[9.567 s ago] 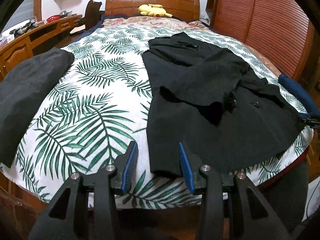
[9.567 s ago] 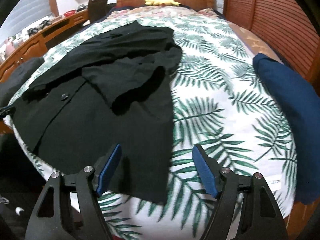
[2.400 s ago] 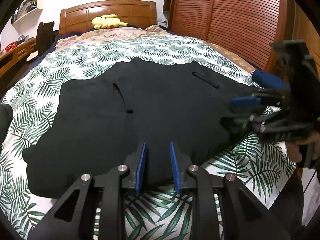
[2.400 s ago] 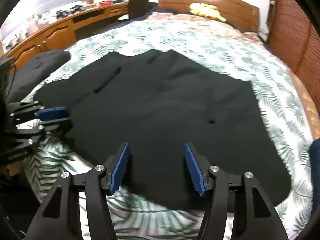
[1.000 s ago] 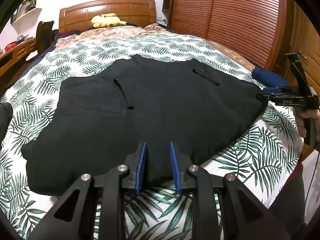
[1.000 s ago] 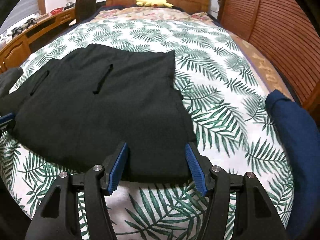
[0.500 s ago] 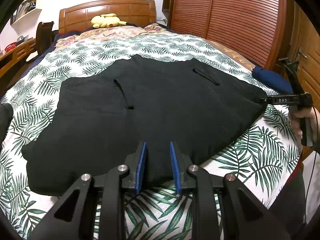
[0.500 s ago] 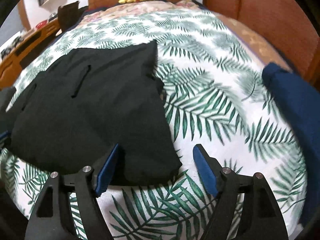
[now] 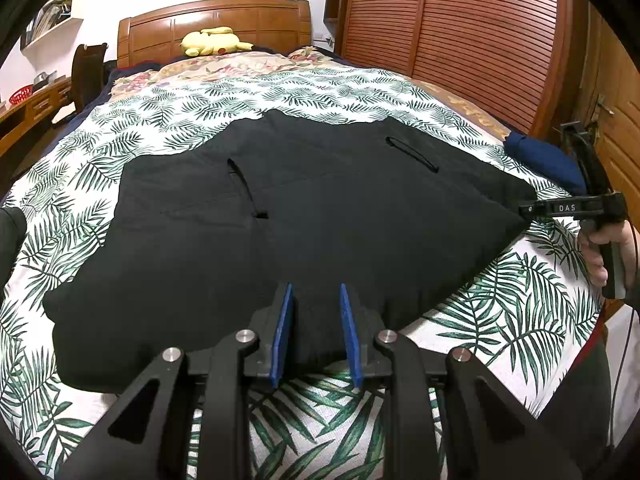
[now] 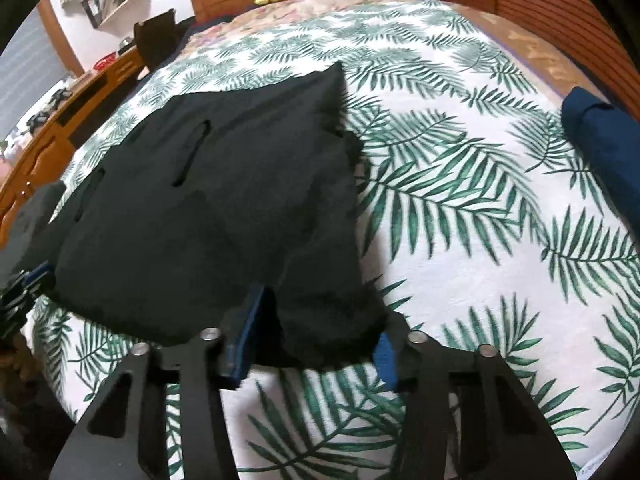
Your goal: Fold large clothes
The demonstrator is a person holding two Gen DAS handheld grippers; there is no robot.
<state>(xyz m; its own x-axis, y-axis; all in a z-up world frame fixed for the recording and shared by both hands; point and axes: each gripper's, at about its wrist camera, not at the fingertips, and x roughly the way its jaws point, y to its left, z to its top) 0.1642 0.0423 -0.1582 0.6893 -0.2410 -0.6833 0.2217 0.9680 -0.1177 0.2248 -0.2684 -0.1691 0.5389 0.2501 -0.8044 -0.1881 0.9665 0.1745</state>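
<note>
A large black coat (image 9: 288,216) lies spread flat on the palm-leaf bedspread, with two pocket slits showing. My left gripper (image 9: 313,330) is shut on the coat's near hem. In the right wrist view the coat (image 10: 224,200) fills the left half, and my right gripper (image 10: 310,344) has its jaws apart around the coat's near right corner. The cloth bunches between its blue pads. The right gripper also shows in the left wrist view (image 9: 528,210), at the coat's right corner.
A folded navy garment (image 10: 604,148) lies at the bed's right edge, also in the left wrist view (image 9: 540,156). A dark grey garment (image 9: 10,236) sits at the left edge. A yellow plush (image 9: 214,40) rests by the headboard. A wooden desk (image 10: 60,128) runs along the left.
My right gripper has moved forward onto the coat's right corner, and its jaws have narrowed around the cloth. The left gripper has stayed shut on the hem.
</note>
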